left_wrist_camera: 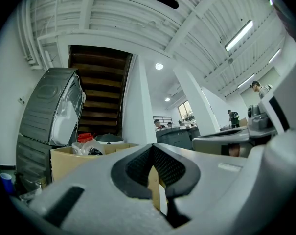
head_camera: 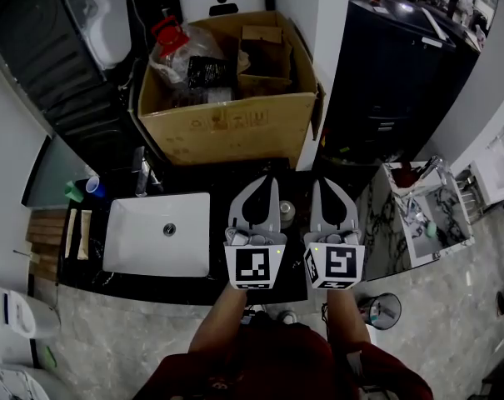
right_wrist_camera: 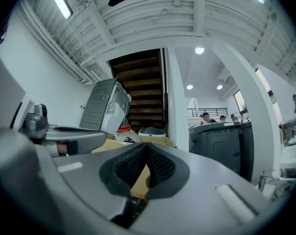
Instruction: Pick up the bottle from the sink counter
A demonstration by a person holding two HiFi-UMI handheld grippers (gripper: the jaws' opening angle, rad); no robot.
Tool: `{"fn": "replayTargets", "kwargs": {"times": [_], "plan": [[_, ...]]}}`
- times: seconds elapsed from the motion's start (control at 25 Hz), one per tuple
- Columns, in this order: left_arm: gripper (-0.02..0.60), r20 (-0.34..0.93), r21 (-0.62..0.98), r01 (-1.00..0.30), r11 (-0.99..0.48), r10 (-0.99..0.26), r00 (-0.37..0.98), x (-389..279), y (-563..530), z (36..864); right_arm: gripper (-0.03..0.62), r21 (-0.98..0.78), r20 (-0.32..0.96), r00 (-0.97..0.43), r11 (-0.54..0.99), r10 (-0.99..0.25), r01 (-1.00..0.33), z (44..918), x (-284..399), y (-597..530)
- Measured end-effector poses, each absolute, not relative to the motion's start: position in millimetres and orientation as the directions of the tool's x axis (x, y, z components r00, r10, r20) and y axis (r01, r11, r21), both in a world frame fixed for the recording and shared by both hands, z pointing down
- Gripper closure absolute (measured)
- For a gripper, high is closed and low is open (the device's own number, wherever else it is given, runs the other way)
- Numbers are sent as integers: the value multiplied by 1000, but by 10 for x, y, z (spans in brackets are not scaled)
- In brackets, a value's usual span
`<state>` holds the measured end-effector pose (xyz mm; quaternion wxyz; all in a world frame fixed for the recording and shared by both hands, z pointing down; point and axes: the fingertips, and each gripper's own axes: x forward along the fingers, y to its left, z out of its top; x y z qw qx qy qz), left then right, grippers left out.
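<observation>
Approach step: the grey left gripper (head_camera: 265, 182) and right gripper (head_camera: 321, 183) hover over the black counter (head_camera: 208, 182), jaws together and empty. The small pale-capped bottle (head_camera: 286, 213) stands between them, right of the white rectangular sink (head_camera: 135, 223). Next, one gripper's jaws must part around it.

Both forearms (head_camera: 221, 313) stretched forward side by side, left gripper (head_camera: 266, 182) and right gripper (head_camera: 318, 184) parallel, just apart, jaws pressed together, nothing between them
</observation>
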<state>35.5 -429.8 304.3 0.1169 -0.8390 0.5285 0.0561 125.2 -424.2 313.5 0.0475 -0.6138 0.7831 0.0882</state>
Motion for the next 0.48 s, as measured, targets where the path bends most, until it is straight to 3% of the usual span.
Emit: {"fn": "replayTargets", "kwargs": {"times": [0.48], "plan": [[578, -160, -108, -903, -415, -889, 428, 284, -4477, 3392, 592, 58, -104, -238, 233, -966, -971, 3525, 1192, -4469]]}}
